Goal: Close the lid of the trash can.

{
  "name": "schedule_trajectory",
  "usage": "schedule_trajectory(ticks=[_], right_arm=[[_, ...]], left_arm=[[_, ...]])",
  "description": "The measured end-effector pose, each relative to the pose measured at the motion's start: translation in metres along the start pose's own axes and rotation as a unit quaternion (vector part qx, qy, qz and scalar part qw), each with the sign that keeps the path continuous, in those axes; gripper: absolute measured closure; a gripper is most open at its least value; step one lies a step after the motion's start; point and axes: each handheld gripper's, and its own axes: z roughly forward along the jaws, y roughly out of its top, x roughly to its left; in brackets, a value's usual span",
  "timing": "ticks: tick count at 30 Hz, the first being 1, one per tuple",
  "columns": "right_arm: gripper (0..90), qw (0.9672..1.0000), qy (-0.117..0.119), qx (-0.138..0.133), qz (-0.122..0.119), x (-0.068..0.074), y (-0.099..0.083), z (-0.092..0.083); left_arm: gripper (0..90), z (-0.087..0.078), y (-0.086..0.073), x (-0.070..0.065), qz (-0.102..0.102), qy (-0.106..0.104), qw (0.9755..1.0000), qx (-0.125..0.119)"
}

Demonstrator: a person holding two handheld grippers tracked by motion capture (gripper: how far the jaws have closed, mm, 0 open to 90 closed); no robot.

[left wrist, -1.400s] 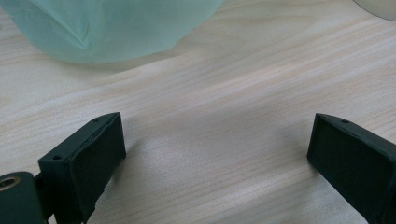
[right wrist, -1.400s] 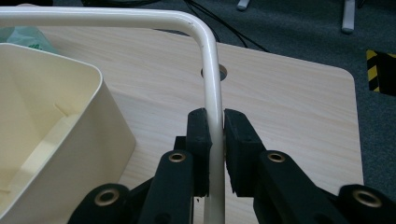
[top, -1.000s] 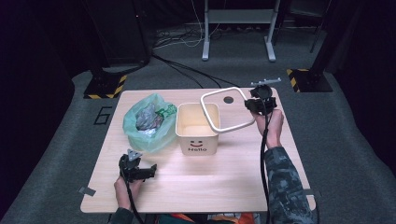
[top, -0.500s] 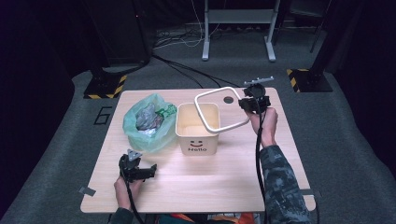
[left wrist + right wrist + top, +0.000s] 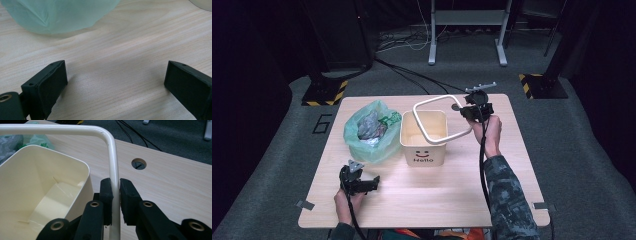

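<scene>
While the left gripper (image 5: 362, 183) rests on the worktop (image 5: 452, 200) with jaws released near the green bag (image 5: 369, 131), the right gripper (image 5: 115, 195), jaws clenched on the white frame (image 5: 113, 165), has carried it leftward from beside the bin (image 5: 423, 137) to hang tilted over the bin's open top; judging by this, the frame is about to be seated on the rim
</scene>
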Motion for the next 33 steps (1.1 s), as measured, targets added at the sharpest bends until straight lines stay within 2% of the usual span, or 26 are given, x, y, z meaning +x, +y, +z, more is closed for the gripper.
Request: schedule_trajectory(ticks=[21,33], right_arm=[[80.6,0.9996,0.016,0.018,-0.011,0.024,0.005,0.018],[80.6,0.9988,0.027,0.04,-0.012,0.039,0.007,0.034]], left_arm=[[4.5,0.0,0.0,0.0,-0.002,-0.001,1.0,-0.001],[4.7,0.0,0.0,0.0,-0.001,0.0,1.0,-0.001]])
